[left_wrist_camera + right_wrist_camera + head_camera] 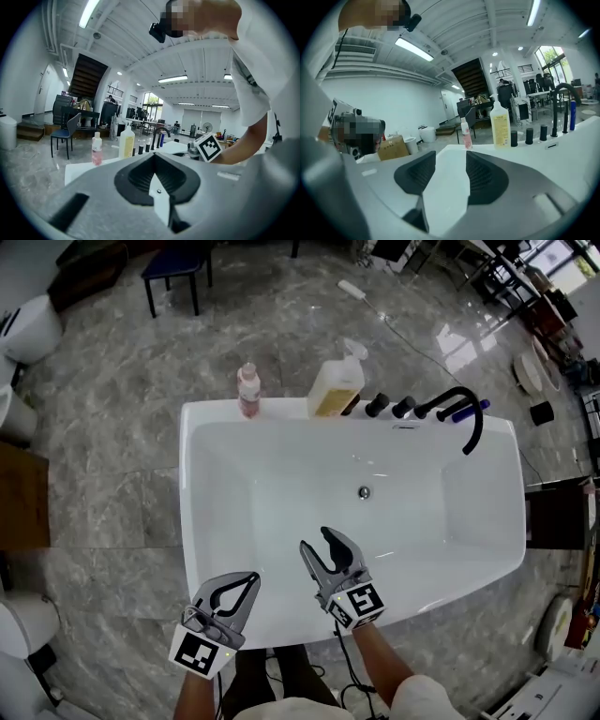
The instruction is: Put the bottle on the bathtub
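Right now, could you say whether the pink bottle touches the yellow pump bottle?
Apart: the head view shows bare rim between pink bottle and yellow pump bottle.

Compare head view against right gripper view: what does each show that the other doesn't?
Head view only: the tub's drain and the marker cube on the right claw.
Right gripper view only: ceiling lights, a staircase and a cardboard box.
Both: the pink bottle and yellow pump bottle standing on the bathtub rim, the black faucet, and the right claw, open and empty.

1 pink btl (248, 390); 1 pump btl (336, 386); 1 tub (211, 414); 2 tongs (254, 576) (316, 538)
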A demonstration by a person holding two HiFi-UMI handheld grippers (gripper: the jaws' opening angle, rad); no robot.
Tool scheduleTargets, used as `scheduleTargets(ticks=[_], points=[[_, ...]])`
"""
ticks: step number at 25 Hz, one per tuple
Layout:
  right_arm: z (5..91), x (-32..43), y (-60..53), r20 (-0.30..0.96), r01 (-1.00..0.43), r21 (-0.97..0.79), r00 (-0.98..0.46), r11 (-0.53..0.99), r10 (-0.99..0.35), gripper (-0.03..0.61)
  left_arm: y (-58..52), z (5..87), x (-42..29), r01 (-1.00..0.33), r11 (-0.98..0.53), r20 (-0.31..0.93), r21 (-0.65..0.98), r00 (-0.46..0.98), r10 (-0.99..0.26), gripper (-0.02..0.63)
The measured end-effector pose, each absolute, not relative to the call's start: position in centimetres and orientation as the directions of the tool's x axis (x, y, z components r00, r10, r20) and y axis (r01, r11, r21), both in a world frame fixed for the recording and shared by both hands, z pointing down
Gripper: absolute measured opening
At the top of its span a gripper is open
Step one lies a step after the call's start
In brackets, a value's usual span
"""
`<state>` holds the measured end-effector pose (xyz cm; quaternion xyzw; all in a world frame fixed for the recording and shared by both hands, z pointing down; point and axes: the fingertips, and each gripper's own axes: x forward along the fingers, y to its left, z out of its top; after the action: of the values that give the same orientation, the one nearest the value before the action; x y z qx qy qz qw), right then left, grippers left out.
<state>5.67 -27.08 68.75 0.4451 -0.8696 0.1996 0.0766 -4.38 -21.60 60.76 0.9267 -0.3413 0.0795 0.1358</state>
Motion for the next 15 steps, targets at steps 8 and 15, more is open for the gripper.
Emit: scheduleTargets(ticks=[8,15], points=[[56.2,6.6,-24.4,0.236,-0.803,-0.241,-0.593,0.545,-0.770,0.195,-21.7,49.2,-1.6,-0.615,-0.782,0.128,0.099,0.787,-0.603,0.002],[46.4,7.4,-23.0,0.157,-0.804,-0.207,-0.589,0.557,-0.792,0.190,-20.1,41.0,-1.4,-0.623,-0.781,0.074,0.043,0.782,-0.620,0.002]])
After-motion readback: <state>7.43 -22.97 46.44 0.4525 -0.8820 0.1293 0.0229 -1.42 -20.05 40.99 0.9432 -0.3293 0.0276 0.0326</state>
